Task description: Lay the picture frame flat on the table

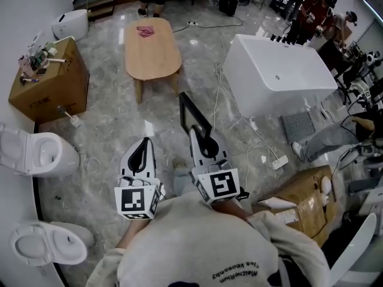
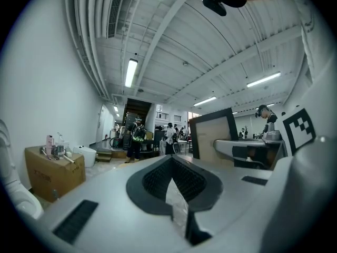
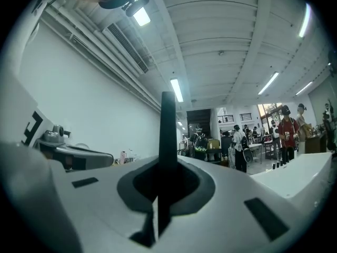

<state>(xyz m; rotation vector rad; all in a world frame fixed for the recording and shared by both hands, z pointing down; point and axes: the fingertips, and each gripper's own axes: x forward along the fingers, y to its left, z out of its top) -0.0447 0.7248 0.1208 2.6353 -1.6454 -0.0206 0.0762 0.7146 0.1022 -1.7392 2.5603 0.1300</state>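
Head view is showing the right gripper [image 1: 199, 133] clenching its jaws on one edge of the frame [image 1: 192, 113], which is standing upright in the air, well short of the worktop's [image 1: 153, 55] near edge. The left gripper [image 1: 145, 142] is hanging just beside, its jaws pressed together on nothing.

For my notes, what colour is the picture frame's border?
Black, around a tan panel; the left gripper view shows the picture frame best.
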